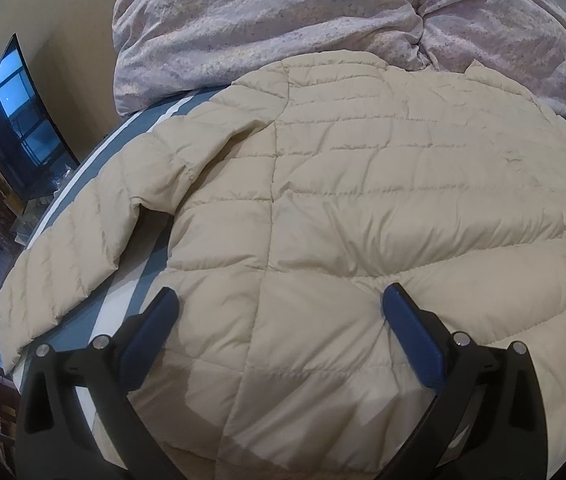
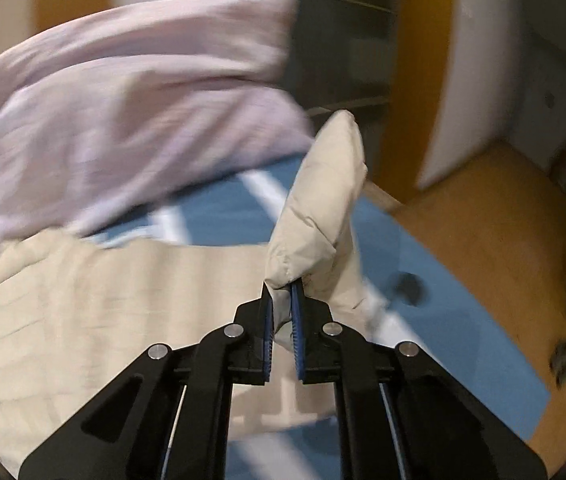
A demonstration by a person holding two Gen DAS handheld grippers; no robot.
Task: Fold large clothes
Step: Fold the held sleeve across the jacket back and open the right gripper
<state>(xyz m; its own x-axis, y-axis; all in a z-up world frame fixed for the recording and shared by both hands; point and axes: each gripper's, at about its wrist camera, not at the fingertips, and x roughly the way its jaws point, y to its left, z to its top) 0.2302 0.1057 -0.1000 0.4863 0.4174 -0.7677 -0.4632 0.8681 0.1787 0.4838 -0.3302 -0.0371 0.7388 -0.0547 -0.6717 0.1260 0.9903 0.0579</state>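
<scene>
A cream quilted puffer jacket [image 1: 363, 208] lies spread on the bed, back up, its left sleeve [image 1: 83, 240] stretched toward the bed's left edge. My left gripper [image 1: 279, 300] is open and empty, just above the jacket's lower part. In the right wrist view my right gripper [image 2: 283, 286] is shut on the end of the jacket's other sleeve [image 2: 323, 200] and holds it lifted above the bed. The jacket body [image 2: 103, 300] lies to the left of it. This view is motion-blurred.
A bunched lilac duvet [image 1: 283, 28] lies behind the jacket and also shows in the right wrist view [image 2: 123, 100]. The bed sheet [image 2: 443, 300] is blue with white stripes. A dark TV screen [image 1: 15, 120] is on the left wall. Wooden floor [image 2: 503, 208] lies right of the bed.
</scene>
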